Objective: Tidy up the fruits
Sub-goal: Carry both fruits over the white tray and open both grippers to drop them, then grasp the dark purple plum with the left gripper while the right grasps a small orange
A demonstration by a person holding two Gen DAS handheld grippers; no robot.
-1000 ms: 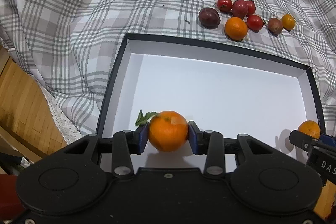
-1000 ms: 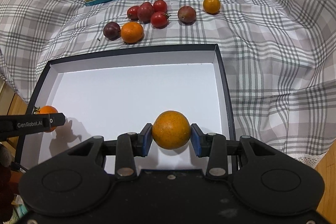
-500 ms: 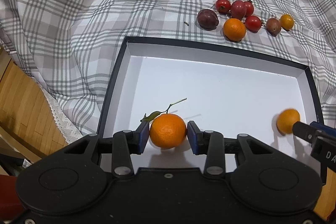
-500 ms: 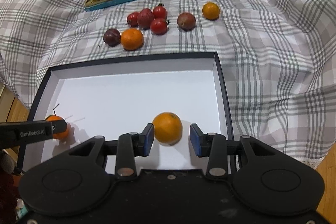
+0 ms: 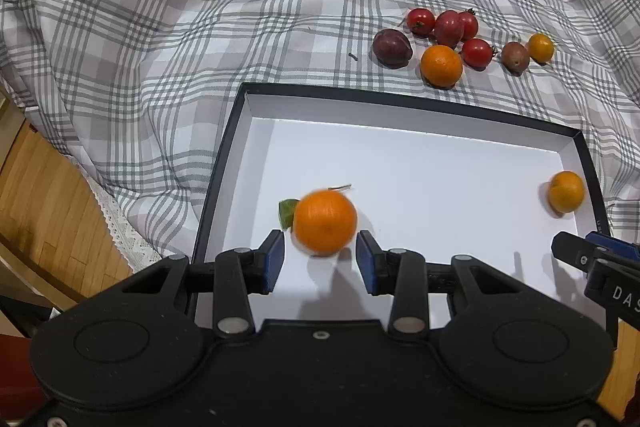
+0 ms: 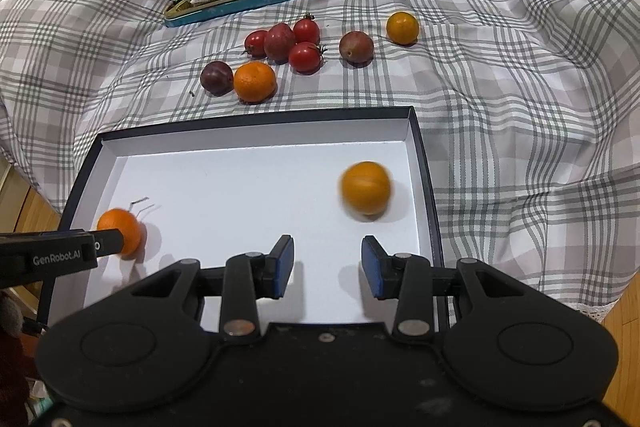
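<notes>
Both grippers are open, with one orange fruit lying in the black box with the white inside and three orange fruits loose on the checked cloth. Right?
Not quite. The left wrist view shows two orange fruits in the black box with the white inside: the leafy orange fruit before the open left gripper and the plain orange fruit near the far wall. The rest holds.

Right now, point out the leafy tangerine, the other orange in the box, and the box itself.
leafy tangerine [image 5: 325,222], left wrist view, peel centre.
other orange [image 6: 366,187], right wrist view, peel centre.
box [image 6: 416,135], right wrist view, right rim.
</notes>
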